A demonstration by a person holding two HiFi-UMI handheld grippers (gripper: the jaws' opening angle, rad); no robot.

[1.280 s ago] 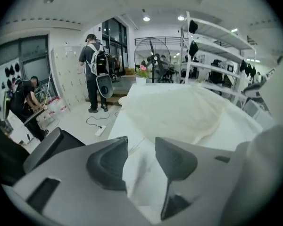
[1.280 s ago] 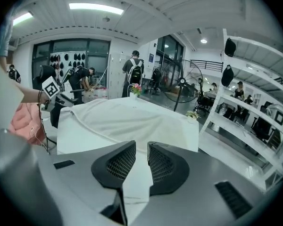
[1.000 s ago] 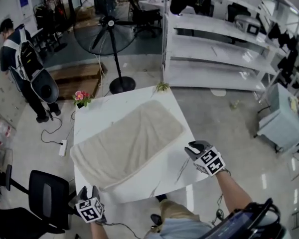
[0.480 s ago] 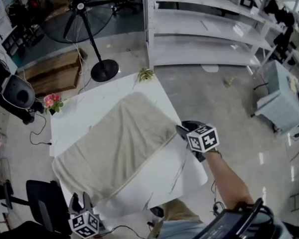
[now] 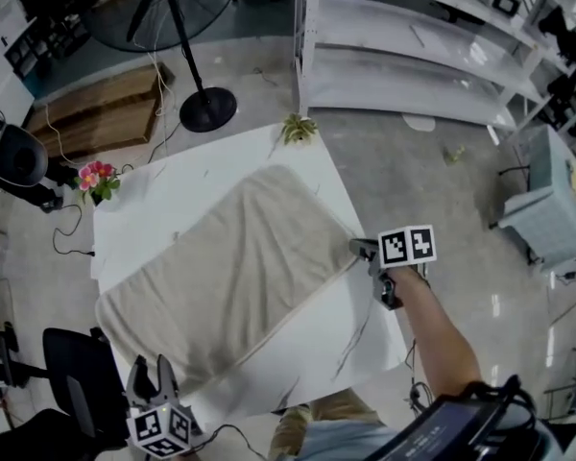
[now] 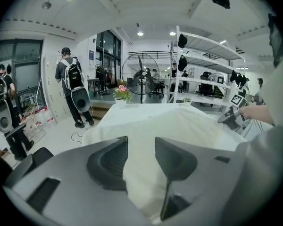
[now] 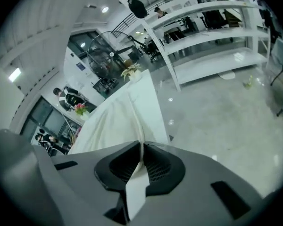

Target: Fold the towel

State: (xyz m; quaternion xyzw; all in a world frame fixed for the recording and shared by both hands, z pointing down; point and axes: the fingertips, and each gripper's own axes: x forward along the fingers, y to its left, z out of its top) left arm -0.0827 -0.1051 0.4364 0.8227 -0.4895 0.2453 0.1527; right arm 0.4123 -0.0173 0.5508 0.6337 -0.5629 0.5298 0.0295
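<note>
An edge of the beige rectangular towel (image 5: 226, 277) is pinched by the closing fingers of the right gripper (image 5: 358, 249); a corner is flanked, ungripped, by the spread fingers of the left gripper (image 5: 149, 373).

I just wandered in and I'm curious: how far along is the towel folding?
Barely begun. Done: the towel lies flat and unfolded on the white table. In hand: the right gripper has its jaws closing on the towel's right edge; the left gripper stands open around the near corner. Left: every fold.
</note>
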